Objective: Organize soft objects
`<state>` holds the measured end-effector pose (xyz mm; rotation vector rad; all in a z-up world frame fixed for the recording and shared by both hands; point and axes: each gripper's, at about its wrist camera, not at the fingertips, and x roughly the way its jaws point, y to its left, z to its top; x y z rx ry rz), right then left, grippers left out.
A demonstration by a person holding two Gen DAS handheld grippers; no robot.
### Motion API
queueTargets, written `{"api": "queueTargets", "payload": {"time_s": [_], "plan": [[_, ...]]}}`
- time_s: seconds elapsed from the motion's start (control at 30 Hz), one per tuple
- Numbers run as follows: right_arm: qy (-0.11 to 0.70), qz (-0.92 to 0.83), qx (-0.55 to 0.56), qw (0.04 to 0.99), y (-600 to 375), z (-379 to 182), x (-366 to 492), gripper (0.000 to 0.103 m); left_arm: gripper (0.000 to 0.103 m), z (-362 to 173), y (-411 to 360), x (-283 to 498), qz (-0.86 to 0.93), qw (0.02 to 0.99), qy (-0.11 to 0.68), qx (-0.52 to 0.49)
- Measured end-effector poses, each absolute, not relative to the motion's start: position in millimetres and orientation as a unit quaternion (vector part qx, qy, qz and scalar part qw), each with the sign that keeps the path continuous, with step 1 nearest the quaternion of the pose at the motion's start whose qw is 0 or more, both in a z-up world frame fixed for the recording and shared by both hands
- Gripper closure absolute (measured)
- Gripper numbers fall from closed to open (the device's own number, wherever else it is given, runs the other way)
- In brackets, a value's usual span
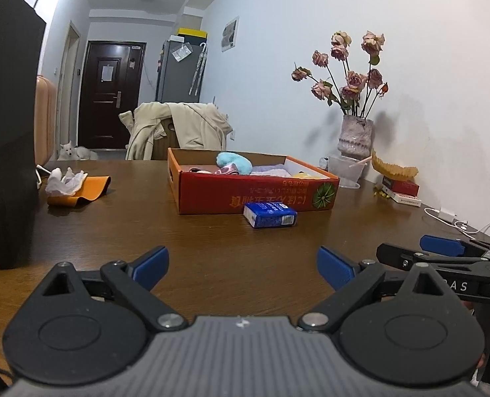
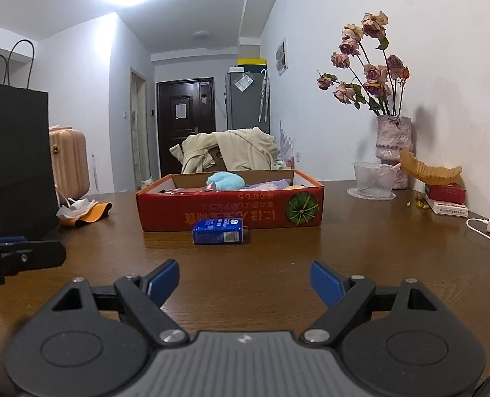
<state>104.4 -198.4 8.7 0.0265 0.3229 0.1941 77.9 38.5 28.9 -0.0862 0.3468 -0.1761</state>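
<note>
The red box [image 2: 230, 211] sits mid-table and already holds soft things: a blue plush toy [image 2: 226, 178] and a purple cloth [image 2: 268, 186], with other pieces too hidden to name. Just in front of the box lies a blue tissue pack [image 2: 218, 231]. Left of the box, well apart, a white crumpled tissue [image 1: 64, 182] rests on an orange cloth [image 1: 89, 192]. Both the left gripper [image 1: 243, 266] and right gripper [image 2: 245, 281] hover near the table edge, jaws spread wide, pinching nothing. This looks like a pause between 2 pickups; next, probably a reach to the tissue pack.
</note>
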Motion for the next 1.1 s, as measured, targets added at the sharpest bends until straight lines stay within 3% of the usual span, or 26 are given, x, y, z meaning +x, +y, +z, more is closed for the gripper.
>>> {"api": "queueTargets", "payload": {"time_s": [0.97,1.1], "plan": [[0.205,0.151,0.048,0.966,-204,25,267,0.018,0.005,37,13,248,-0.086,0.971,0.220,-0.040],[0.231,0.178,0.075,0.953,-202,22,302,0.033,0.008,29,16,282,-0.111,0.958,0.248,-0.089]]}}
